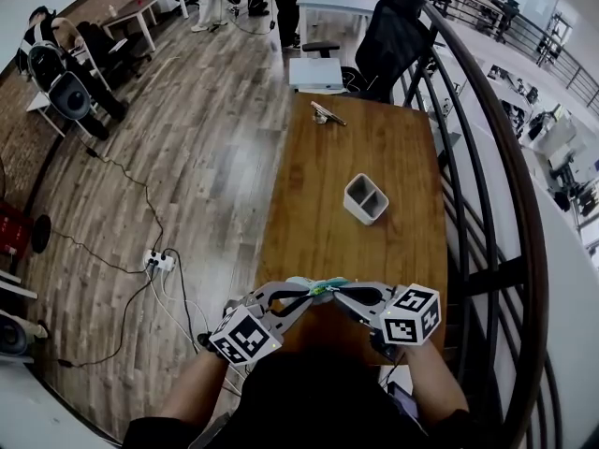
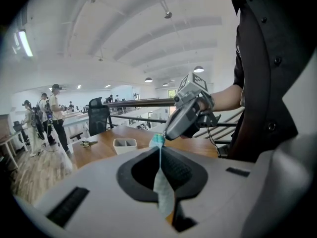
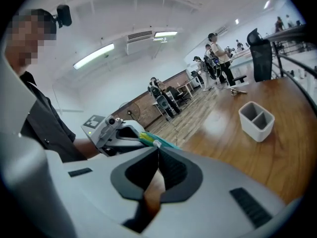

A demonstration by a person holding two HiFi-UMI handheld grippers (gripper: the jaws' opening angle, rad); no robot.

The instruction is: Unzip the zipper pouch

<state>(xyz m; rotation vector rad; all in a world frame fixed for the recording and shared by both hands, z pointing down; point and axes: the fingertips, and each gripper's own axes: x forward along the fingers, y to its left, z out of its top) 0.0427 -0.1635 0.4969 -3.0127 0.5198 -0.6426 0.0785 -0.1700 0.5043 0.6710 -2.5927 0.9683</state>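
Zipper pouch (image 1: pixel 324 288) apparently runs left-right.

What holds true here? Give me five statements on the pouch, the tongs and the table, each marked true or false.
1. The left tongs are shut on the zipper pouch. True.
2. The zipper pouch lies flat on the table. False: it is held up between the two tongs, over the table's near edge.
3. The white holder on the table has two compartments. True.
4. The white holder is full of pens. False: both compartments look empty.
5. The right tongs gape wide open. False: they are closed at the end of the zipper pouch.
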